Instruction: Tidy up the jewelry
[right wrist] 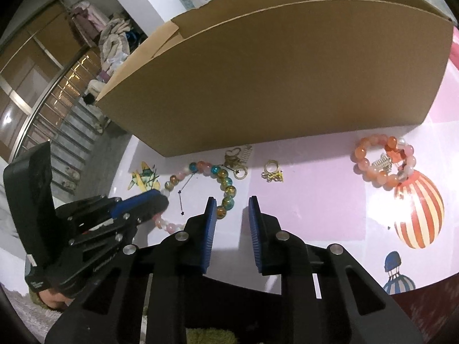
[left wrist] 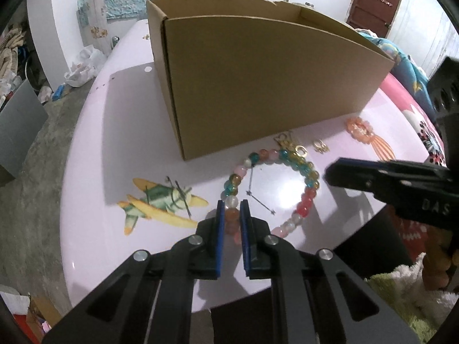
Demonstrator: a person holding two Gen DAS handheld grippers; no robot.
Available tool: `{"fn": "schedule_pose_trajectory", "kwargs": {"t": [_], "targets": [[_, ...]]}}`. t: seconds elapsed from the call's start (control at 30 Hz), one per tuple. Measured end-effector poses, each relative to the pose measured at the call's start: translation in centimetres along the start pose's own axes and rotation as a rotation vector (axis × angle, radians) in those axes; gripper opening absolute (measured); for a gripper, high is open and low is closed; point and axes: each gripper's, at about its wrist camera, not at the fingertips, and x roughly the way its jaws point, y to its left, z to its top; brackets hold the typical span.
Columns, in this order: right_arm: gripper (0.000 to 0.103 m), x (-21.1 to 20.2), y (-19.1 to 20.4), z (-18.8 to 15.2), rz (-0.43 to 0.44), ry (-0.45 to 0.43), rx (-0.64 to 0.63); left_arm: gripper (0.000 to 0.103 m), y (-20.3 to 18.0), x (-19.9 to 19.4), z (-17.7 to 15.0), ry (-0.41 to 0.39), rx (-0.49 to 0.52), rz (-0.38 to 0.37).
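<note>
A bracelet of multicoloured glass beads (left wrist: 308, 197) (right wrist: 229, 190) lies in a ring on the pink table (left wrist: 129, 132), in front of an open cardboard box (left wrist: 258, 80) (right wrist: 272, 86). My left gripper (left wrist: 231, 205) (right wrist: 160, 200) is shut on the bracelet's near-left beads, and its blue pads press on them from both sides. My right gripper (right wrist: 232, 200) (left wrist: 330, 175) hovers at the ring's right side. Its jaws stand apart over bare table, with one amber bead at the edge of the left pad. An orange bead bracelet (left wrist: 358, 129) (right wrist: 364, 154) lies further right.
Gold rings (left wrist: 320, 146) (right wrist: 272, 169) and a gold charm (left wrist: 287, 142) (right wrist: 233, 157) lie near the box's front wall. A thin arrow pin (left wrist: 259, 202) sits inside the bead ring. Hairpins (left wrist: 183, 197) rest on the airplane print. The table's round edge drops to the floor on the left.
</note>
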Motion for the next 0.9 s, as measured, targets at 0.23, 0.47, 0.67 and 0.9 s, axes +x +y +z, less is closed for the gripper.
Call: {"fn": "schedule_pose_trajectory", "kwargs": {"t": [0.23, 0.47, 0.67, 0.9], "targets": [[0.016, 1.2, 1.1, 1.2, -0.029, 0.005, -0.055, 0.016, 0.6, -0.6, 0.1, -0.02, -0.027, -0.008], [0.016, 1.8, 1.5, 1.6, -0.043, 0.013, -0.087, 0.03, 0.9, 0.4, 0.6, 0.007, -0.039, -0.023], [0.014, 2.4, 2.5, 1.6, -0.065, 0.019, -0.119, 0.03, 0.7, 0.6, 0.7, -0.01, -0.006, -0.003], [0.008, 3.1, 3.2, 2.0, -0.094, 0.002, -0.151, 0.022, -0.4, 0.9, 0.8, -0.022, 0.057, 0.033]]}}
